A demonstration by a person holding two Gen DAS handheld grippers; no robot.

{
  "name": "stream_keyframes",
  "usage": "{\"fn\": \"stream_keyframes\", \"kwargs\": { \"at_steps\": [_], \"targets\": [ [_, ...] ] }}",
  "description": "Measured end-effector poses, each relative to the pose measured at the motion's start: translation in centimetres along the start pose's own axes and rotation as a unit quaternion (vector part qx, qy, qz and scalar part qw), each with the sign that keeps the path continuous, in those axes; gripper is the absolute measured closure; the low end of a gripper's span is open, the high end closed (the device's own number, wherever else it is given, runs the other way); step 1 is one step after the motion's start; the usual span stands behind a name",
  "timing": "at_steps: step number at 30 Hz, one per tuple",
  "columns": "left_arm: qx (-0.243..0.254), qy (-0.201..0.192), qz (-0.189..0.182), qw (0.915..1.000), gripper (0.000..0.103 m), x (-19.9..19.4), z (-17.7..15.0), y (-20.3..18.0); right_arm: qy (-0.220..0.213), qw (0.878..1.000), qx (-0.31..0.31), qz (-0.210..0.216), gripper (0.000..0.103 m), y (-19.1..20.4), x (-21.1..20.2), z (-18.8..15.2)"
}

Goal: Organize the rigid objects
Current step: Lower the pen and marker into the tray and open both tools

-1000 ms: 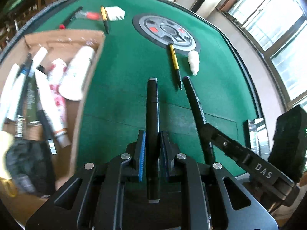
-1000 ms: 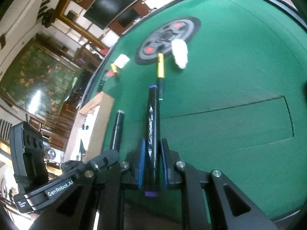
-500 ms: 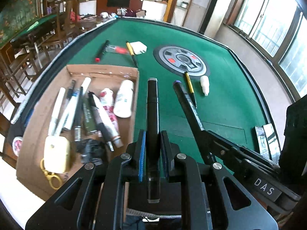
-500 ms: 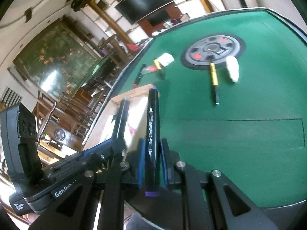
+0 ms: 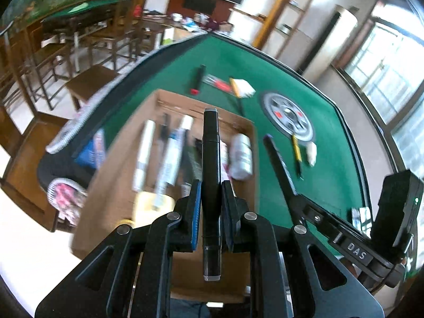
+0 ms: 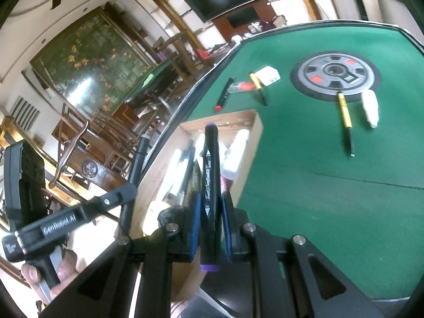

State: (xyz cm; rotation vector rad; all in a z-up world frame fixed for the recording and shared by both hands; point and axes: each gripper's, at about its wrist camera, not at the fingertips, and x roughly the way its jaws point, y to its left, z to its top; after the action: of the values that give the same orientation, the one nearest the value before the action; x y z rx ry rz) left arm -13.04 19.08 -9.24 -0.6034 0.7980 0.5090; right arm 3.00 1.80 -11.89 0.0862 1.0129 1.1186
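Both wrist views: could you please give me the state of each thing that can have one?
Left gripper: jaws shut on grey-capped marker, capped.
Right gripper: jaws shut on purple-capped marker, capped.
Cardboard box: open-topped, holding pens and tubes.
Yellow pen: lying on the green table.

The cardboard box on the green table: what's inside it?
The cardboard box holds several pens and markers, white tubes and a white bottle. Blur and the held black marker hide the rest.

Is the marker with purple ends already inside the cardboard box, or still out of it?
Out: the right gripper is shut on the purple-ended marker, holding it above the cardboard box, not lying among the pens inside.
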Motion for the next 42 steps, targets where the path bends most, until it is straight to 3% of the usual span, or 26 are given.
{"fn": "stream_keyframes", "kwargs": {
  "at_steps": [6, 18, 34, 36, 38, 42],
  "targets": [
    [-0.022, 0.017, 0.009, 0.9996, 0.089, 2.1, 1.0, 2.7, 0.016, 1.0, -0.014, 0.004, 0.089, 1.2, 2.2, 0.7],
    [-0.015, 0.06, 0.004, 0.9981, 0.089, 7.6, 2.5, 3.3, 0.053, 0.998, -0.026, -0.018, 0.089, 1.4, 7.1, 1.6],
    [-0.014, 0.084, 0.01, 0.9963, 0.088, 10.5, 2.5, 3.4, 0.068, 0.997, -0.031, -0.032, 0.088, 1.9, 8.5, 0.9],
    [-0.017, 0.087, 0.006, 0.996, 0.084, 10.5, 2.5, 3.5, 0.069, 0.997, -0.027, -0.031, 0.087, 1.8, 8.6, 0.8],
    [-0.023, 0.089, -0.013, 0.9957, 0.06, 10.5, 2.6, 3.6, 0.074, 0.996, -0.025, -0.03, 0.087, 1.6, 8.6, 0.7],
    [-0.044, 0.094, -0.028, 0.9942, 0.059, 10.2, 2.6, 4.1, 0.075, 0.997, -0.021, -0.021, 0.087, 1.6, 8.3, 0.5]
  ]
}}
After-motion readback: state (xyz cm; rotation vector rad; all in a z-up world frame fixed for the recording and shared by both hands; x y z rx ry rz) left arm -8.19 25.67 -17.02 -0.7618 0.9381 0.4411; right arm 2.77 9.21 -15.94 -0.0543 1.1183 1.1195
